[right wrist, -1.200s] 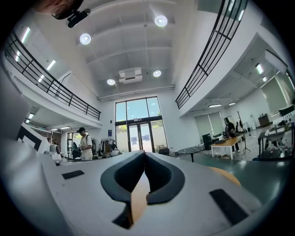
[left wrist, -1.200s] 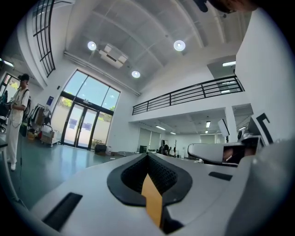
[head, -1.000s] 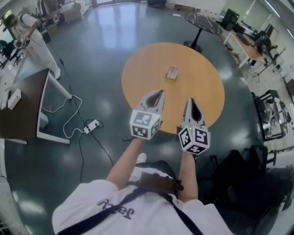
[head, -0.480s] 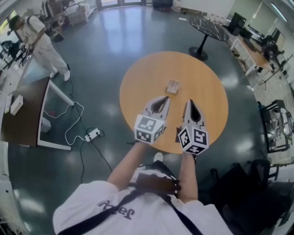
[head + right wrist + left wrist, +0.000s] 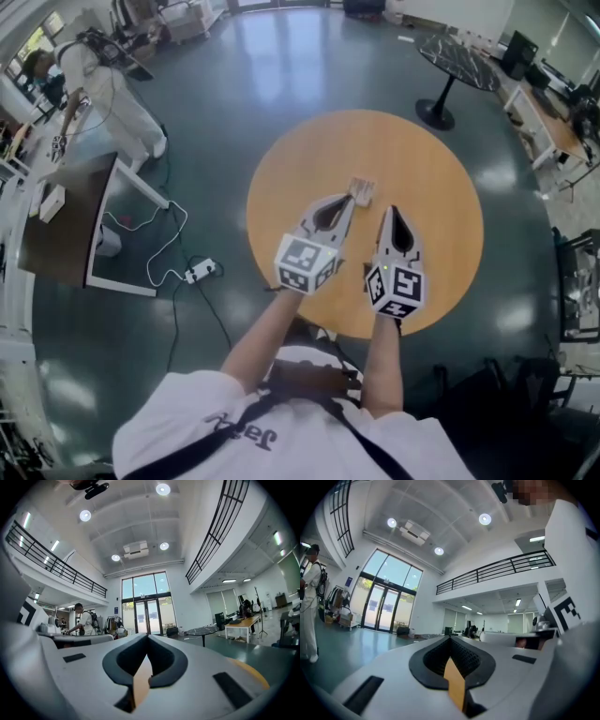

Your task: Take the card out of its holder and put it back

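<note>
Head view: at far left a person point(image 5: 103, 89) in white stands bent on the grey-green floor point(image 5: 234, 84), near a dark desk point(image 5: 70, 225) with a white box point(image 5: 52, 202) on its edge. A white cable runs from that desk across the floor to a power strip point(image 5: 200, 272). Right of that stands the round wooden surface point(image 5: 441, 216), with the wearer's two forearms reaching over its near edge. The left claw point(image 5: 349, 199) hangs over the surface and points toward its middle, with its marker cube point(image 5: 302, 262) nearest the camera. The holder point(image 5: 361, 190), small and pale, lies flat near the middle of the surface. It is right at the left claw's tip, but whether the two touch cannot be told. Whether the card sits in the holder is too small to tell. The right claw point(image 5: 392, 212) is just to the right and slightly nearer, apart from the holder, with its own cube point(image 5: 396, 286) behind it. Farther right and back stands a black round table point(image 5: 459, 61), then a row of desks point(image 5: 553, 112) along the right wall. In the left gripper view the jaws stand together with their tips meeting and nothing between them. Only a strip of the wooden surface shows through the slot behind the tips. In the right gripper view the jaws are likewise pressed together and hold nothing. Glass doors point(image 5: 145, 604) stand straight ahead across the hall.
</note>
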Motion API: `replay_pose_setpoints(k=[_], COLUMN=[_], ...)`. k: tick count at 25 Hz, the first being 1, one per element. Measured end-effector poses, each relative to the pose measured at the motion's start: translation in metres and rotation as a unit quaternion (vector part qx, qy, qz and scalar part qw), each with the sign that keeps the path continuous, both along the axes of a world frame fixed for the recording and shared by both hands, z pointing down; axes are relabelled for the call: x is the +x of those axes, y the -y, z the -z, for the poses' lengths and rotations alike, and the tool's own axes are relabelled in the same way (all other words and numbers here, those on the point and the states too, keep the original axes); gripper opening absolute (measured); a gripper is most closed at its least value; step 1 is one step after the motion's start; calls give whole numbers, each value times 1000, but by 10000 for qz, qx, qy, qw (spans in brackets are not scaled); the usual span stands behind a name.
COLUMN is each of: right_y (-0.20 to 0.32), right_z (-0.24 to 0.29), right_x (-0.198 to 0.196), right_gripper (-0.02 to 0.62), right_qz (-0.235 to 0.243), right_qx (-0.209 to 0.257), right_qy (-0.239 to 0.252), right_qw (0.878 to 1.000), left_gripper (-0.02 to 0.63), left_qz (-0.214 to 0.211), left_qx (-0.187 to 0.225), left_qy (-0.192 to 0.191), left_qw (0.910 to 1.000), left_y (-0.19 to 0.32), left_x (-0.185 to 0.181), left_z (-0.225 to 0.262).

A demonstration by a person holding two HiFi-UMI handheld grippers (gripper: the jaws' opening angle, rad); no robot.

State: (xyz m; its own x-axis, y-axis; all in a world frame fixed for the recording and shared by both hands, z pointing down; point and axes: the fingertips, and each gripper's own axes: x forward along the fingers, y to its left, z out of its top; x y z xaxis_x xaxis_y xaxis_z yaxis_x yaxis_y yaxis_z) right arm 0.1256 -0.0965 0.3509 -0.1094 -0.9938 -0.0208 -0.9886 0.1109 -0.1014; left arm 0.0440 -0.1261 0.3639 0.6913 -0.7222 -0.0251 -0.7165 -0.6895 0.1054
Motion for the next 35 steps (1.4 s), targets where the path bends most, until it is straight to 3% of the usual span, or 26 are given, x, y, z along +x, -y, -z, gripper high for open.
replay_pose_setpoints(k=[4,15,24,27,35], right_y=[14,35,47,51,59], right_z=[-31,-88,-123,-134,-158], right_x=[-2,16,17,20,30], right_gripper=[15,15,15,15,15], right_qz=[168,-11,-117,-153,-243], right_qx=[-350,-1075,-1500,-1637,-1910], right_qy=[68,89,51,66,133], right_qw=[9992,9942,9886,9864,9812], left_gripper=[11,12,14,17,145], left_qz=[199,-441,-1043,-1271,-2006], left_qx=[-159,-490,-884,-1116,-1045], left_qy=[307,1101,1884,1851,2016], left_qw=[9992,9917,9725,9680,9530], left_y=[14,57,78,87,116], left_x=[-11,-37,-65,-78,-99], left_z=[-40,-119,-184,-199,-205])
